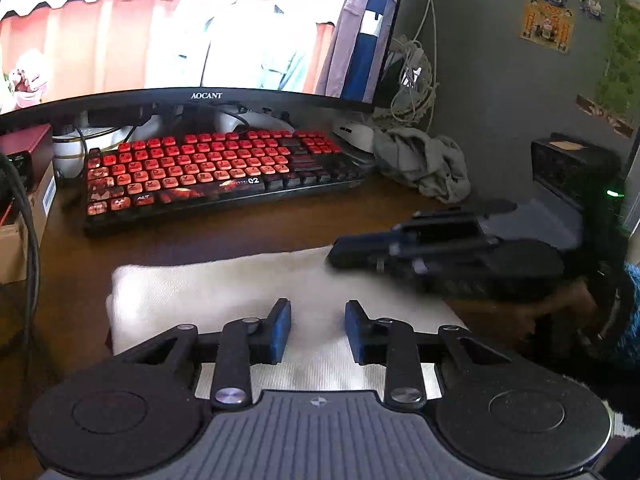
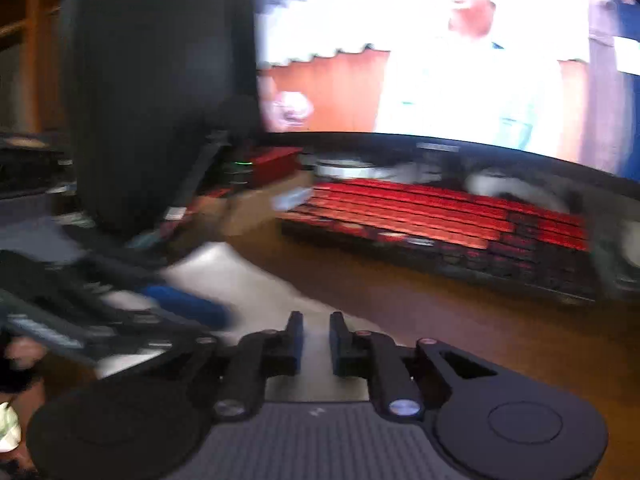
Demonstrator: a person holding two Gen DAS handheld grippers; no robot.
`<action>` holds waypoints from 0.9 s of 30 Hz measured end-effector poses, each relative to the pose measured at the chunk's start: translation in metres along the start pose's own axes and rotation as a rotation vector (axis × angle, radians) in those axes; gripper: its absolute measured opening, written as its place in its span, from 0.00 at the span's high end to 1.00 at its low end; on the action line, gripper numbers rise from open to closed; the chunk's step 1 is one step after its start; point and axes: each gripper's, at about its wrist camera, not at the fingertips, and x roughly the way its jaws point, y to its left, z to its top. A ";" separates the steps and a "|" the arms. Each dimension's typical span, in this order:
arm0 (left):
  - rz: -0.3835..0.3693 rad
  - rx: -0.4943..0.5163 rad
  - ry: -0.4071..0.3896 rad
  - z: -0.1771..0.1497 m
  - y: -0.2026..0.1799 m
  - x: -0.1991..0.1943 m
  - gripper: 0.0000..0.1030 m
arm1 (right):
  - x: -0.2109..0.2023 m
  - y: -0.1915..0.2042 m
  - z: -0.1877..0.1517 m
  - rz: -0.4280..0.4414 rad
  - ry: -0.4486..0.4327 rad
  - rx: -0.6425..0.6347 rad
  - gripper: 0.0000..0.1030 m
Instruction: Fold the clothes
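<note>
White cloth (image 1: 240,292) folded flat on worktop (image 1: 240,236), soft, light, likely best pinched at an edge. Left claw (image 1: 318,330) and right claw (image 2: 316,342) both parted, empty.

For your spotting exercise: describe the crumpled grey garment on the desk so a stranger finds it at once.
Start at the big monitor, then drop to the red keyboard below it. Just beyond the keyboard's right end lies the grey garment, crumpled, unlike the folded white cloth nearer the camera.

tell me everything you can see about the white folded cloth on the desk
The white folded cloth looks like soft woven fabric, folded into a thick, roughly rectangular pad with rounded edges. It lies flat on the brown wooden desk, in front of the red-keyed keyboard. The left gripper hangs over its near edge, jaws apart.
</note>
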 end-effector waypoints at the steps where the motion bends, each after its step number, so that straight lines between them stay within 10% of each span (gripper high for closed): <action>1: 0.009 0.007 0.001 -0.001 -0.001 -0.004 0.71 | -0.001 -0.007 0.002 0.025 0.003 0.050 1.00; 9: 0.064 -0.002 -0.016 0.012 0.018 -0.010 0.65 | 0.024 0.019 0.019 0.103 0.018 -0.026 0.97; 19: 0.122 -0.077 -0.020 0.012 0.049 -0.020 0.65 | -0.002 -0.021 0.009 -0.078 -0.002 0.067 0.96; 27: 0.079 -0.132 -0.036 0.023 0.067 -0.014 0.71 | -0.008 -0.001 0.004 0.048 -0.014 0.084 0.96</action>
